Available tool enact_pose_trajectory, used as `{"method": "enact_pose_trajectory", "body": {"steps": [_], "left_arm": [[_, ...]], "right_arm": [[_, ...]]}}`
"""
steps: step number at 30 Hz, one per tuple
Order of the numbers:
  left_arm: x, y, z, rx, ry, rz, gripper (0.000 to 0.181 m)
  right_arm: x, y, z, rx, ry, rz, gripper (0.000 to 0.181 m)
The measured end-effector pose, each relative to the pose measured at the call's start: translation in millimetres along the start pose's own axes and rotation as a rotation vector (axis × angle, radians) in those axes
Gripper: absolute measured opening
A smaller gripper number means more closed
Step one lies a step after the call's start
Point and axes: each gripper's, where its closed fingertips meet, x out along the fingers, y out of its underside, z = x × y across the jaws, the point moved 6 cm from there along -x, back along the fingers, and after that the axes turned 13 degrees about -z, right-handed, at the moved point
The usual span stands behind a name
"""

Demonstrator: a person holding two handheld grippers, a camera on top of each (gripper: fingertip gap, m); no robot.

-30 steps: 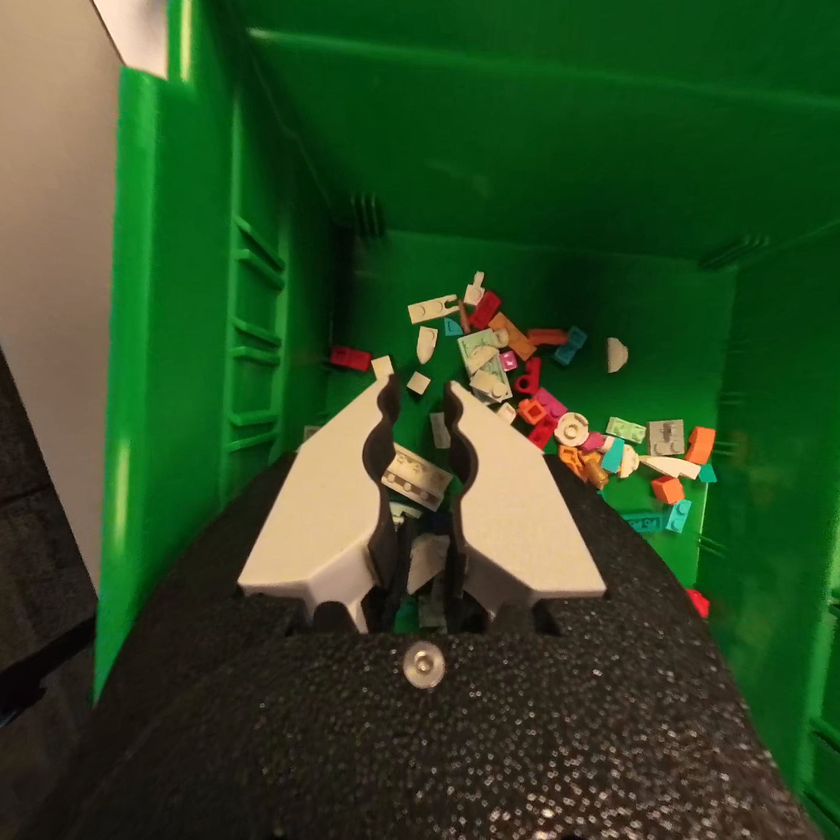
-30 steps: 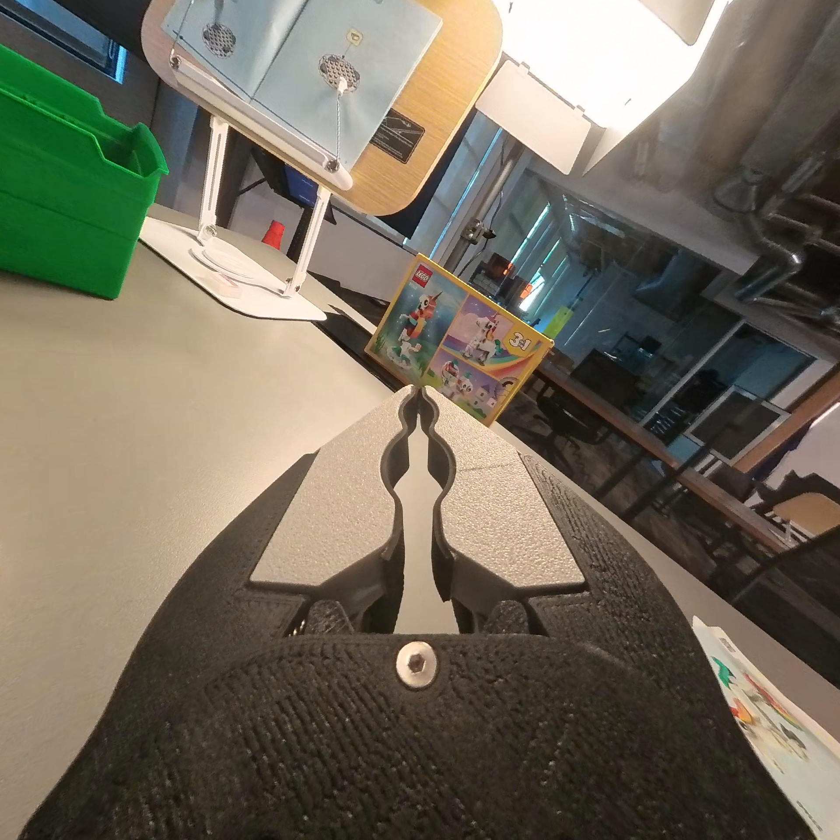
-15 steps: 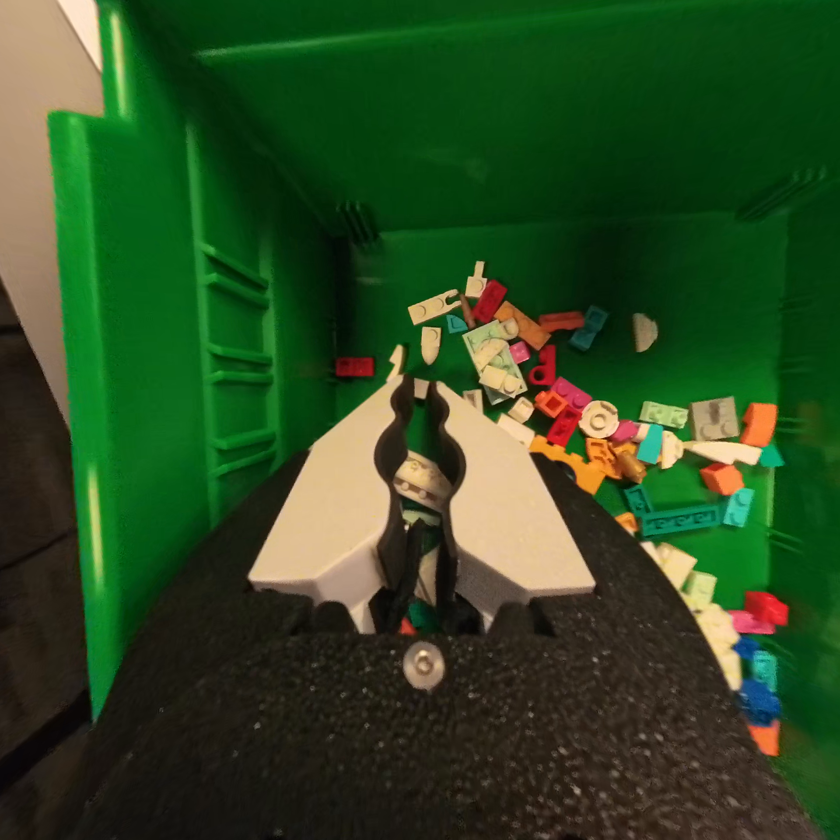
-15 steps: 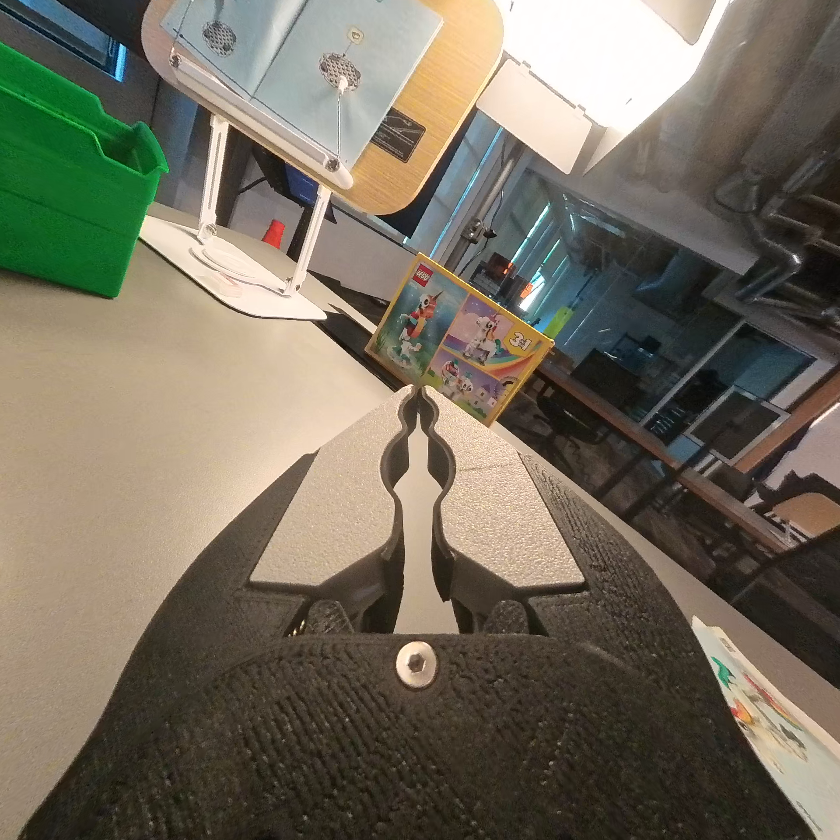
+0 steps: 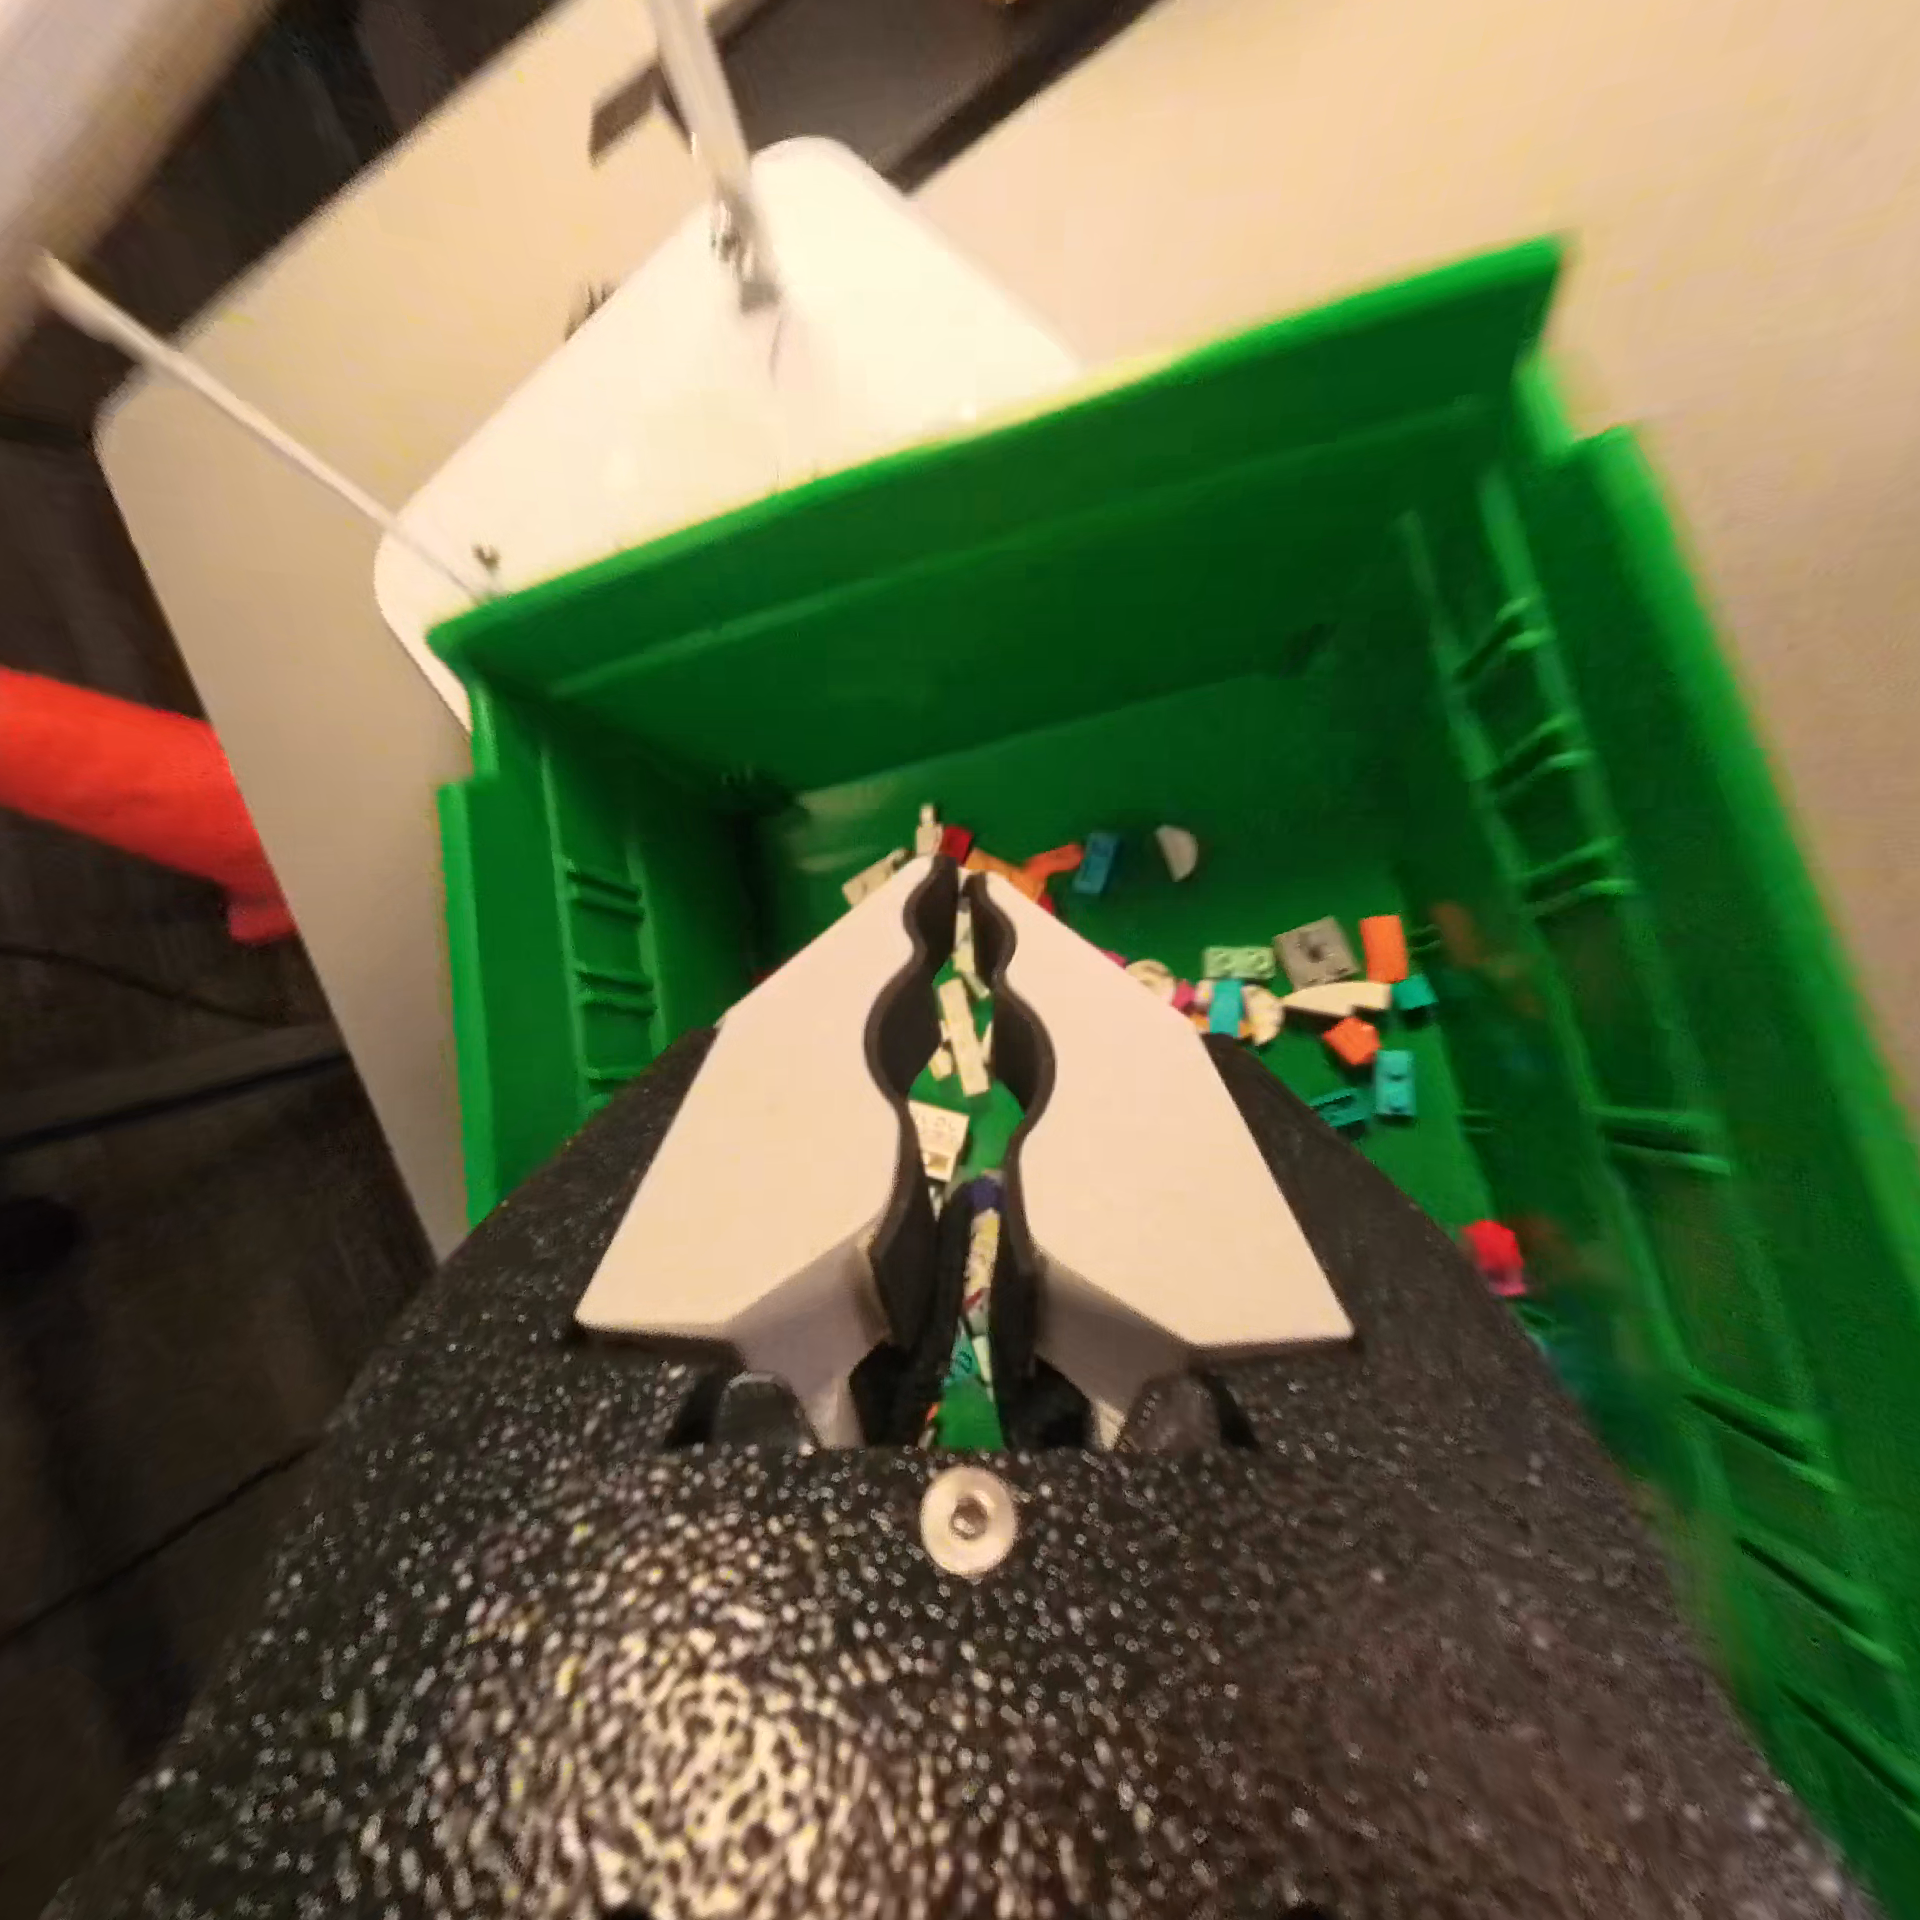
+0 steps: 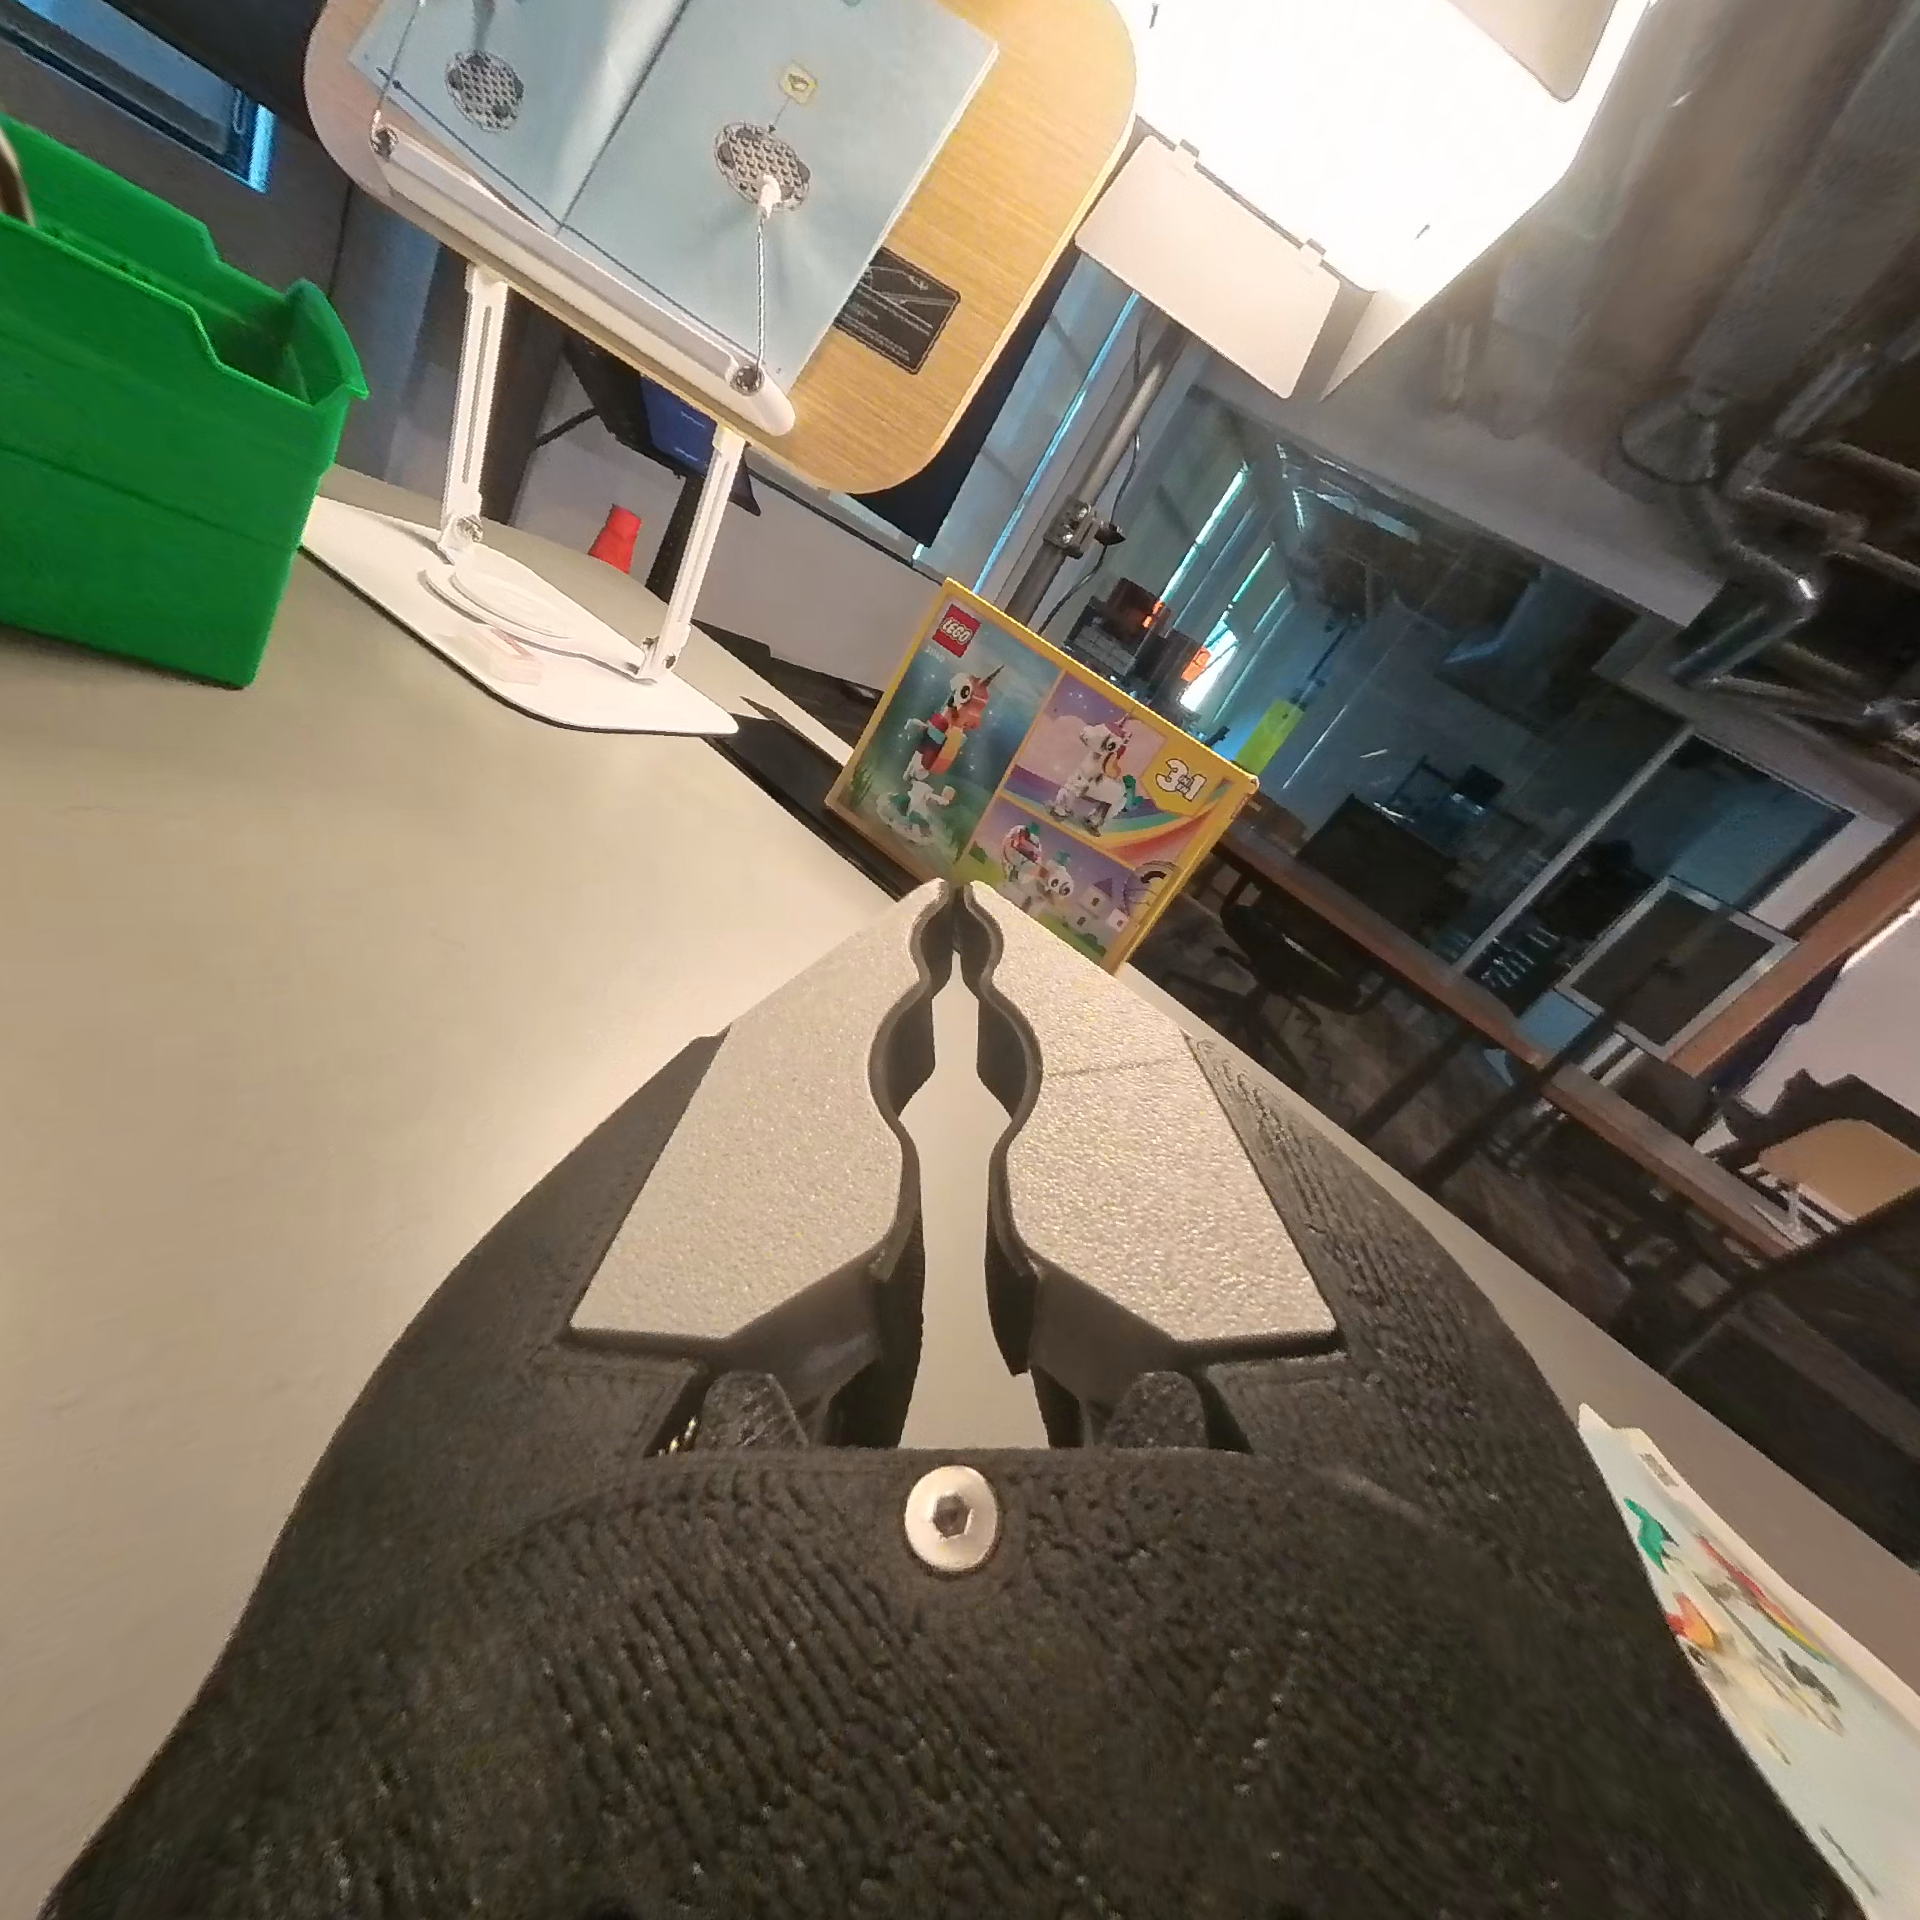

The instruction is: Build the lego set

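In the left wrist view my left gripper [image 5: 960, 875] is lifted above the green bin [image 5: 1039, 582], its jaws nearly touching at the tips. A thin pale lego piece [image 5: 966, 920] appears pinched between them; blur makes this uncertain. Several loose coloured lego pieces [image 5: 1299, 987] lie on the bin floor below. In the right wrist view my right gripper [image 6: 956, 894] is shut and empty, low over the grey table [image 6: 312, 883]. The lego set box [image 6: 1039, 810] stands upright beyond its tips.
The green bin [image 6: 135, 499] sits at the table's far left. A book stand with a blue open booklet [image 6: 665, 208] stands on a white base [image 6: 582, 675]. A printed instruction sheet [image 6: 1766, 1662] lies at the right. A red object [image 5: 114, 779] lies left of the bin. Tip to tip, the grippers are about 35 cm apart.
My left gripper closed among the pieces in the bin, then rose and pulled back so the bin's rim and the white stand base show. My right gripper has not moved.
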Motion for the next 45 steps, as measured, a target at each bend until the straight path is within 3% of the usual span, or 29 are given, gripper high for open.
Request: {"method": "enact_pose_trajectory", "body": {"steps": [8,14,17,22,26,32,36,45], "left_arm": [[-54,-87,-65,0.167,0.045,-0.169,0.000],[-49,-118,-133,0.179,0.123,-0.203,0.000],[-34,-117,-180,0.082,0.210,-0.149,0.000],[5,-98,-229,0.094,0.185,-0.112,0.000],[43,-79,-233,0.107,0.064,-0.043,0.000],[75,-69,-253,0.088,0.098,0.027,0.000],[91,-67,-265,0.098,0.137,0.063,0.000],[110,-57,-275,0.157,0.148,0.173,0.000]], "right_arm": [[-1,-1,-4,0.034,0.028,-0.019,0.000],[-1,-2,-8,0.053,0.045,-0.031,0.000],[-1,-2,-10,0.054,0.052,-0.041,0.000],[-1,-2,-17,0.074,0.060,-0.058,0.000],[-3,0,-24,0.079,0.072,-0.059,0.000],[-4,1,-30,0.080,0.075,-0.071,0.000],[-7,3,-34,-0.004,0.044,-0.065,0.000],[-10,13,-53,-0.001,0.040,-0.067,0.000]]}}
